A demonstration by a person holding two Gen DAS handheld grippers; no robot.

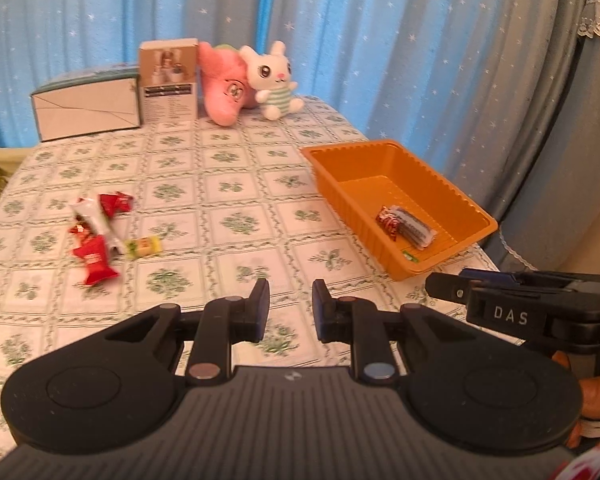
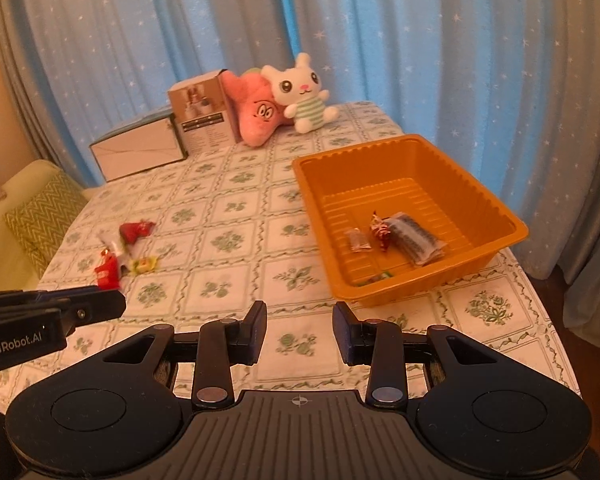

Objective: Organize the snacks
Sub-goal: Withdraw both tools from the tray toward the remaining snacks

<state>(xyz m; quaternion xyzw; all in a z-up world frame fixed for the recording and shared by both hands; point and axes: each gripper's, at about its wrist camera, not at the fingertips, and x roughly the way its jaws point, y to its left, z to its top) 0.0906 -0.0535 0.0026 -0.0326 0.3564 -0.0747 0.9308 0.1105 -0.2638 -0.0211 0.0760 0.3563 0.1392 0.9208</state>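
Note:
An orange tray (image 1: 340,188) (image 2: 312,184) stands on the right of the table. In it lie a clear-wrapped packet (image 1: 414,230) (image 2: 416,238), a red candy (image 2: 381,230) and a small packet (image 2: 358,240). A loose pile of red and white snacks (image 1: 96,232) (image 2: 116,252) with a yellow candy (image 1: 143,247) (image 2: 146,265) lies on the left of the cloth. My left gripper (image 1: 291,308) hovers over the near cloth, jaws drawn nearly together and holding nothing. My right gripper (image 2: 299,328) stands open and bare just short of the tray's near corner.
At the back of the table stand a white box (image 1: 86,110), a brown carton (image 1: 168,80), a pink plush (image 1: 224,88) and a white bunny plush (image 1: 274,80). Blue starred curtains hang behind. A green patterned cushion (image 2: 40,216) sits past the left edge.

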